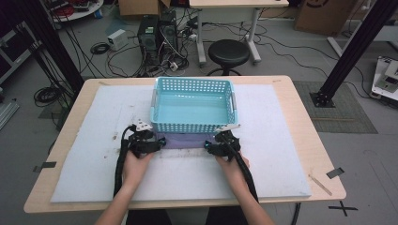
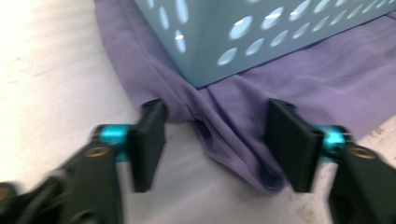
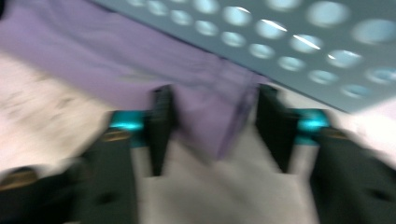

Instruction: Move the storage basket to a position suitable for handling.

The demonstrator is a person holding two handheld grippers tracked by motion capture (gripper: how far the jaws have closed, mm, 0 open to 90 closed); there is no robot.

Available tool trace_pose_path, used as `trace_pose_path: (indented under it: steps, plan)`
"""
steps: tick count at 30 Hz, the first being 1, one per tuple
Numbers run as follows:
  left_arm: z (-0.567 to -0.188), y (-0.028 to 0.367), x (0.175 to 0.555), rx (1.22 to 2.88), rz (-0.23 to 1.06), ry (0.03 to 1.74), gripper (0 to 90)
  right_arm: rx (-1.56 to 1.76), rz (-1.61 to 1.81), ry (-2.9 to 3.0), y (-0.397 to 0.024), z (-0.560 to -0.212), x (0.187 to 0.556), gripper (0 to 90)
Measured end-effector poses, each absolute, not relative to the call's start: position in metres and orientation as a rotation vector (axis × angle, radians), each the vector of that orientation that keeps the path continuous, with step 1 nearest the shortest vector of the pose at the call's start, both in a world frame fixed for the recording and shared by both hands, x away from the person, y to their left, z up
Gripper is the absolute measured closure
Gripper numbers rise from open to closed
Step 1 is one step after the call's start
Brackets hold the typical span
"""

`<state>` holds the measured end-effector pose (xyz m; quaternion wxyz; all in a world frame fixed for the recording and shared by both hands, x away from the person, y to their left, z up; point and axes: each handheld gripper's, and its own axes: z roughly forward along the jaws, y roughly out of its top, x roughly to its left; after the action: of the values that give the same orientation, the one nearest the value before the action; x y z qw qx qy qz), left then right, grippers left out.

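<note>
Purple cloth [image 1: 183,140] at frame centre, on the counter [image 1: 281,140], partly under the blue basket [image 1: 192,104], left tool [image 1: 157,144] and right tool [image 1: 210,146] at its corners, jaws apart around folds, not clamped

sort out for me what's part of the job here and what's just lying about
In the job: purple cloth, its corners between the jaws of the left gripper and right gripper; blue basket sitting on it.

Lying about: black stool, computer towers, floor cables, cardboard box.
</note>
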<state>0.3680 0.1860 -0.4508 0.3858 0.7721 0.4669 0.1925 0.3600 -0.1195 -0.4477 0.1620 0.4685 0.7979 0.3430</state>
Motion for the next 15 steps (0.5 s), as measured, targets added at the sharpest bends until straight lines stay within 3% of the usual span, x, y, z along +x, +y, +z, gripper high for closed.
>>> trace_pose_path:
  steps: [1, 7, 15]
  plan:
    - [-0.451, 0.183, 0.367, 1.968, 0.482, 1.176, 53.6, 1.316, 0.996, 2.29, -0.118, -0.448, 0.359, 65.3]
    - [-0.45, 0.177, 0.363, 2.004, 0.458, 1.087, 84.7, 1.277, 1.055, 2.326, -0.12, -0.447, 0.356, 85.0]
    - [-0.447, 0.183, 0.344, 1.986, 0.306, 0.995, 86.8, 1.231, 1.096, 2.364, -0.136, -0.44, 0.341, 87.3]
